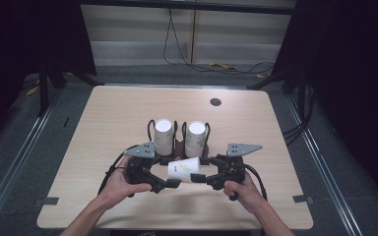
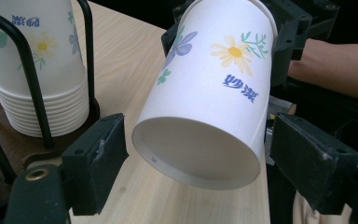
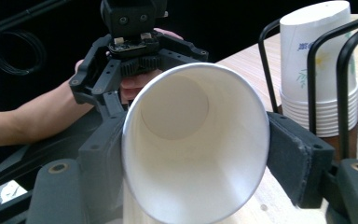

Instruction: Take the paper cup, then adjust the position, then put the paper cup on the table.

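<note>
Your paper cup [image 2: 209,93] looks smooth and matt, with a printed flower pattern. Both grippers' jaw pads look like matt black, slightly rough plastic. The table [image 1: 113,118] is pale wood-grain laminate, the cup rack [image 2: 28,70] thin black metal wire on a dark wooden base.

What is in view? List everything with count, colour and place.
Table: one, light wood.
Cup stacks: two, white, flowered, upside down in the holder.
Holder: one, black wire, mid-table.
Loose cup: one, white, flowered, on its side between the tongs.
Table hole: one, dark, far right.
Cables: black, floor beyond.
Left tongs: black, open around the cup's base.
Right tongs: black, shut on the cup's mouth.
</note>
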